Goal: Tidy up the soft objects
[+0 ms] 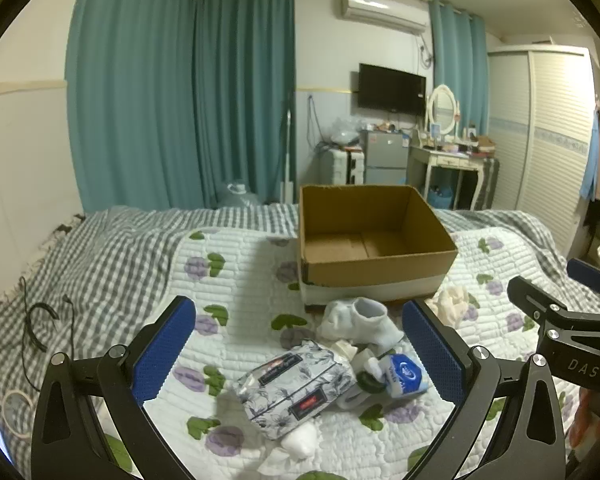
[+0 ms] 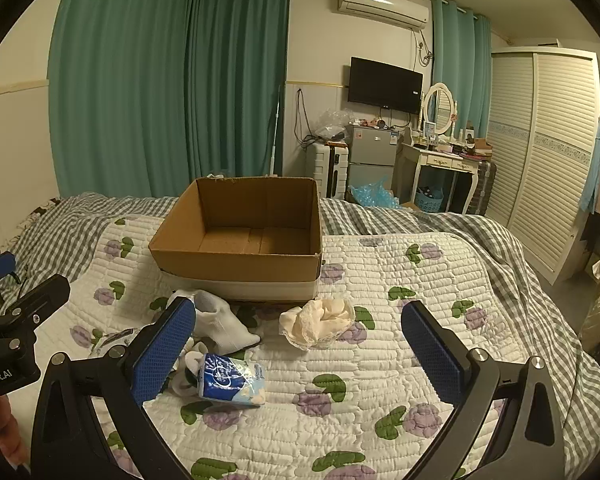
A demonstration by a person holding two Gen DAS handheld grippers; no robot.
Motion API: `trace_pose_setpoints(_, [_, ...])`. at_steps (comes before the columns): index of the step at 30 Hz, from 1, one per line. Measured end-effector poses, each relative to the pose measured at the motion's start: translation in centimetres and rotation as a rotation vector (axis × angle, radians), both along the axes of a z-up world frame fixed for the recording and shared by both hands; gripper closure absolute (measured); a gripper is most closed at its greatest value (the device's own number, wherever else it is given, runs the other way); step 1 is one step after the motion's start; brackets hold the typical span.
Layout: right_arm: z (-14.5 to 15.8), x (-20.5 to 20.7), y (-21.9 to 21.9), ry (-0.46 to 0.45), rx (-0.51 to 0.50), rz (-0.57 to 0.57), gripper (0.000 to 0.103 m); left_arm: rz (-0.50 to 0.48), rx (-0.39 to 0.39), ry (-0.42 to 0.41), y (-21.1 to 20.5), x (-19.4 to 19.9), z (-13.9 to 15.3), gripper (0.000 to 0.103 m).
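Note:
An open, empty cardboard box (image 1: 380,270) (image 2: 236,260) stands on the floral quilt. In front of it lie a white sock (image 1: 360,320) (image 2: 220,320), a floral tissue pack (image 1: 296,388), a blue tissue packet (image 1: 406,372) (image 2: 232,380), a small white sock (image 1: 300,442) and a cream lace cloth (image 1: 452,302) (image 2: 320,320). My left gripper (image 1: 300,352) is open and empty, above the floral pack. My right gripper (image 2: 300,354) is open and empty, just in front of the cream cloth. The right gripper also shows at the right edge of the left wrist view (image 1: 572,320).
A quilt (image 2: 380,280) lies over a grey checked bedspread (image 1: 80,260). A black cable (image 1: 40,320) and a ring (image 1: 18,408) lie at the left of the bed. Beyond the bed are teal curtains, a fridge, a dressing table and a wardrobe (image 2: 548,152).

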State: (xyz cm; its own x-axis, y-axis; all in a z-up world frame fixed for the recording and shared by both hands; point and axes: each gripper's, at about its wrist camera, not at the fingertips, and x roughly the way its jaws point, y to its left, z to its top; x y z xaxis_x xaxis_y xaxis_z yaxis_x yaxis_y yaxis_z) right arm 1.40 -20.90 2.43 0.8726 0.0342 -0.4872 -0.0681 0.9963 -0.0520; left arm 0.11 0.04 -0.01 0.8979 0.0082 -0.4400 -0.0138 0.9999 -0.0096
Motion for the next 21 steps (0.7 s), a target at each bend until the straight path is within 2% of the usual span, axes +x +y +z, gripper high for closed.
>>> trace_pose_setpoints(21, [-0.05,0.23,0.04,0.004,-0.004,0.0,0.0,0.003,0.001,-0.001,-0.03,-0.14,-0.01,0.0])
